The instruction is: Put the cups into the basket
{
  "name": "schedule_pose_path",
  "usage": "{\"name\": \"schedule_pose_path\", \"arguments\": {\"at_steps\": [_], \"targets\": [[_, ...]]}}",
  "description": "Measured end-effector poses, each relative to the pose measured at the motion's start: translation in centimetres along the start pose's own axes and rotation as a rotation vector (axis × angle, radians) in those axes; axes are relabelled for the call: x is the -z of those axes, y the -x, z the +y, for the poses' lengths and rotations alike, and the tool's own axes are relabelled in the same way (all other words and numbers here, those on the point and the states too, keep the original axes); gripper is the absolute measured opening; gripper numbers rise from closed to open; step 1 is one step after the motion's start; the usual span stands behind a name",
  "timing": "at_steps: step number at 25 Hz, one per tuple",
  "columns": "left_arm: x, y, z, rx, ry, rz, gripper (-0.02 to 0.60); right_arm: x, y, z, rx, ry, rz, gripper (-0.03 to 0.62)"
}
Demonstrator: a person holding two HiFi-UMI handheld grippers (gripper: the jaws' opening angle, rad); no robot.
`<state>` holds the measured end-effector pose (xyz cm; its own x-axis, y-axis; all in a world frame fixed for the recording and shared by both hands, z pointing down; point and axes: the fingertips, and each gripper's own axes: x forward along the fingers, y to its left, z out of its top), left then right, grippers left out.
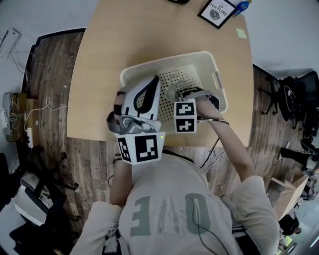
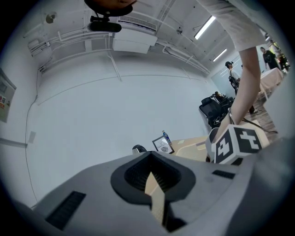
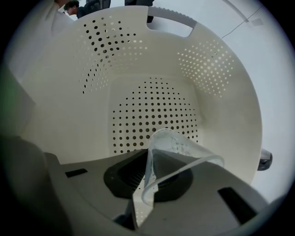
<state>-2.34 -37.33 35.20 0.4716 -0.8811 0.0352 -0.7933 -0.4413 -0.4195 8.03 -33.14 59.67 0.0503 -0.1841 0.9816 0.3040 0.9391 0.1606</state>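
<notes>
A white perforated basket (image 1: pixel 204 62) stands on the pale wooden table (image 1: pixel 99 74). My right gripper (image 1: pixel 180 93) points down into it, shut on the rim of a clear plastic cup (image 1: pixel 174 89). In the right gripper view the cup (image 3: pixel 177 147) hangs tilted from the right gripper (image 3: pixel 143 184), just above the dotted basket floor (image 3: pixel 152 110). My left gripper (image 1: pixel 142 97) is held level over the basket's near left corner. In its own view the left gripper (image 2: pixel 154 184) is shut with nothing in it. The right gripper's marker cube (image 2: pixel 237 145) shows beside it.
A framed picture (image 1: pixel 217 11), a blue bottle (image 1: pixel 241 6) and a green sticky note (image 1: pixel 241 33) lie at the table's far right. Cables and boxes (image 1: pixel 15 109) sit on the wood floor at left, chairs (image 1: pixel 294 94) at right. The basket's handle slot (image 3: pixel 170 25) faces away.
</notes>
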Motion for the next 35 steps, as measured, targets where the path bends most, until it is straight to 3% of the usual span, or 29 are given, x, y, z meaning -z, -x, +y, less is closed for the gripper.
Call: {"name": "schedule_pose_path", "arguments": {"at_steps": [7, 16, 21, 35], "targets": [[0.7, 0.4, 0.7, -0.006, 0.015, 0.014, 0.008, -0.1, 0.0, -0.3, 0.014, -0.07, -0.005, 0.034], [0.5, 0.8, 0.4, 0.008, 0.022, 0.008, 0.008, -1.2, 1.0, -1.8, 0.074, -0.195, -0.089, 0.164], [0.5, 0.9, 0.5, 0.011, 0.014, 0.007, 0.008, -2.9, 1.4, -1.4, 0.071, -0.177, -0.126, 0.213], [-1.3, 0.7, 0.0, 0.034, -0.026, -0.027, 0.008, -2.4, 5.2, -1.8, 0.136, -0.221, -0.172, 0.218]]}}
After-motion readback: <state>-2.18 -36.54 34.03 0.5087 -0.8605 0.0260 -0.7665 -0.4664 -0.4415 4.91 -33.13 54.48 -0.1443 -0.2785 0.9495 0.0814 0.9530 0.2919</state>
